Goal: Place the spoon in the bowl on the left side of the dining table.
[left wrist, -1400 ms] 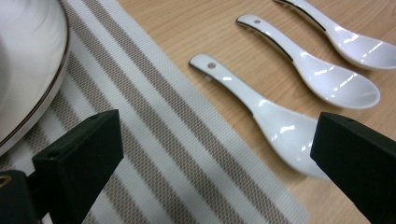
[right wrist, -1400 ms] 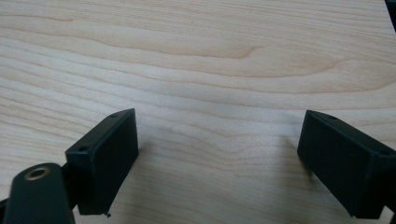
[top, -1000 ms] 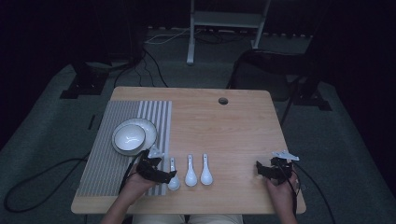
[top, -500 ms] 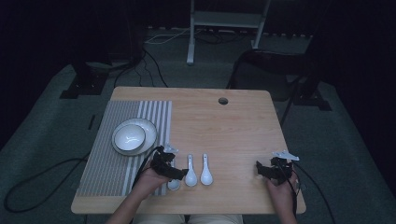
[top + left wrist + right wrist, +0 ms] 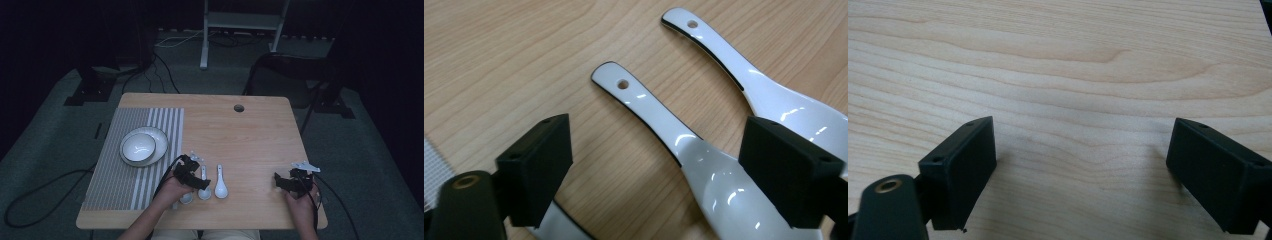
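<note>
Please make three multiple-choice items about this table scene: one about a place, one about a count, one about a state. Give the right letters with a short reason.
1. Where does the bowl stand?
A. on a plate on the striped mat
B. on bare wood by the table's hole
C. beside the right gripper

2. How many white spoons lie on the table?
A. one
B. three
C. five

3. How do the jaws of the left gripper stand?
A. shut on a spoon
B. open over the middle spoon
C. shut on nothing

Answers: 1 A, the high view shows the bowl on the plate on the mat. 2 B, three lie side by side. 3 B, the pads stand apart, touching no spoon.
</note>
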A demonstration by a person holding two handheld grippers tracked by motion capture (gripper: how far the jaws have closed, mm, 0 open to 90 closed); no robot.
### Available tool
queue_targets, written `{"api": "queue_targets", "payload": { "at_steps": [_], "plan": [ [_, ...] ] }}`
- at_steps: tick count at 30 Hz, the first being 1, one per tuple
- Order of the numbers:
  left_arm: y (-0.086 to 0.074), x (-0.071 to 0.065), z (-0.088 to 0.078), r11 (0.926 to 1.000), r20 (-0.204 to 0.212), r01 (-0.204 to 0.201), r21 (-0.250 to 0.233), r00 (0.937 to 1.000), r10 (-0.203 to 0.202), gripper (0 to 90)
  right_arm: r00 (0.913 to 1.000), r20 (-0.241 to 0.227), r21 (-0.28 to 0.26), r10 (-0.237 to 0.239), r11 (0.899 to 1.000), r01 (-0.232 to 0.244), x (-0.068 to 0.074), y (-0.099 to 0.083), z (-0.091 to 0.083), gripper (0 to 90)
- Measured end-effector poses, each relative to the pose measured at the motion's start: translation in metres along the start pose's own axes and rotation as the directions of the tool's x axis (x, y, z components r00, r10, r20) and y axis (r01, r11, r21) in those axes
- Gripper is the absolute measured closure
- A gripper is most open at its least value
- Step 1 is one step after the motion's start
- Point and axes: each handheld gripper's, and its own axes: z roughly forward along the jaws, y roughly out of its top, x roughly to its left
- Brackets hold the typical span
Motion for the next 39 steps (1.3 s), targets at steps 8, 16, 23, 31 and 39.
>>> {"api": "queue_targets", "payload": {
  "at_steps": [8, 16, 23, 31, 39],
  "plan": [
    [0.002, -0.004, 0.008, 0.9998, 0.030, -0.011, 0.017, 0.9995, 0.010, 21.3, 1.0000, 0.000, 0.000, 0.000, 1.000, 0.000, 0.000, 0.000, 0.000, 11.8],
    [0.004, -0.010, 0.010, 0.9984, -0.039, -0.055, 0.014, 0.9977, 0.056, 39.5, 1.0000, 0.000, 0.000, 0.000, 1.000, 0.000, 0.000, 0.000, 0.000, 11.9],
    [0.008, -0.015, 0.013, 0.9966, -0.088, -0.080, 0.021, 0.9928, 0.082, 46.1, 1.0000, 0.000, -0.001, 0.000, 1.000, 0.000, 0.000, 0.000, 0.000, 11.9],
    [0.006, -0.014, 0.015, 0.9965, -0.097, -0.080, -0.024, 0.9923, 0.078, 66.9, 1.0000, 0.000, -0.001, 0.000, 1.000, 0.000, 0.000, 0.000, 0.000, 11.9],
    [0.009, -0.012, 0.015, 0.9963, -0.060, -0.084, -0.017, 0.9947, 0.083, 75.2, 1.0000, 0.000, -0.001, 0.000, 1.000, 0.000, 0.000, 0.000, 0.000, 11.9]
  ]
}}
